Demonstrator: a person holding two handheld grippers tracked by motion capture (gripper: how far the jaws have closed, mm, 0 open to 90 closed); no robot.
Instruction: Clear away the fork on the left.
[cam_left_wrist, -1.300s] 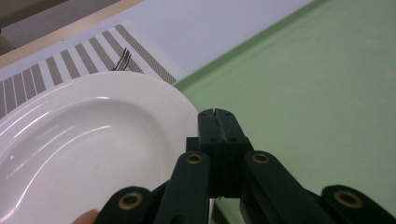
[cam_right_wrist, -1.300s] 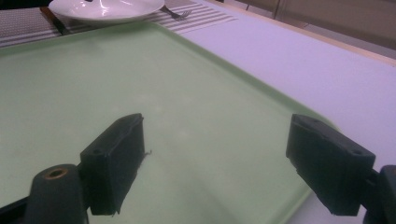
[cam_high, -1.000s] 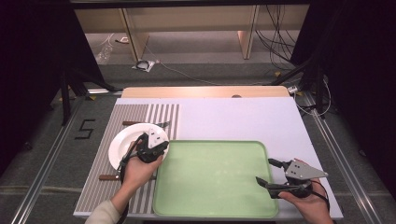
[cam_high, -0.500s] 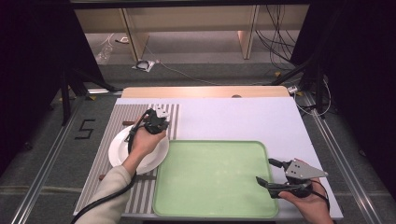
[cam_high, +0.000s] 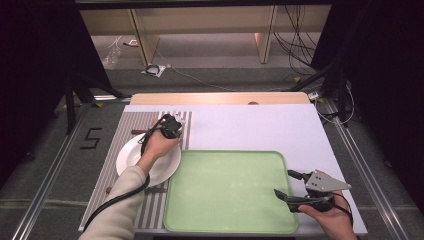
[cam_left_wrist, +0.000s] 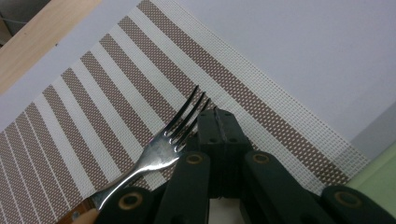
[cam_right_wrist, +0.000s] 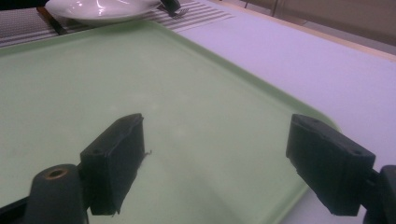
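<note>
1. Two tools are at work over a white-covered surface (cam_high: 260, 125), and the green tray (cam_high: 225, 190) near its front edge serves as the landmark.
2. Left tool (cam_high: 171, 125) sits beyond the tray's far left corner, over the striped placemat (cam_high: 125, 130), held by the person's left hand (cam_high: 157, 145).
3. Seen in the left tool's own view, the left tool (cam_left_wrist: 219, 123) has its jaws pressed together, with nothing visible between them.
4. One fork (cam_left_wrist: 163, 149) lies on the placemat (cam_left_wrist: 84, 116) just beside those clenched jaws, its tines alongside the jaw tips; whether metal and jaw touch cannot be told.
5. Its handle end, brownish, runs off toward the lower left of that view.
6. White plate (cam_high: 145, 160) rests on the placemat just left of the tray, its rim close against the tray's left edge, and the left forearm crosses above it.
7. Right tool (cam_high: 290, 185) hovers at the tray's right edge, toward its near right corner, held by the right hand (cam_high: 330, 215).
8. From its own view the right tool (cam_right_wrist: 215, 158) has its jaws spread wide and released, grasping nothing, with the bare tray floor (cam_right_wrist: 93, 88) between them.
9. Far across the tray, that view shows the plate (cam_right_wrist: 100, 9) and the placemat (cam_right_wrist: 201, 14) beyond the tray's far rim.
</note>
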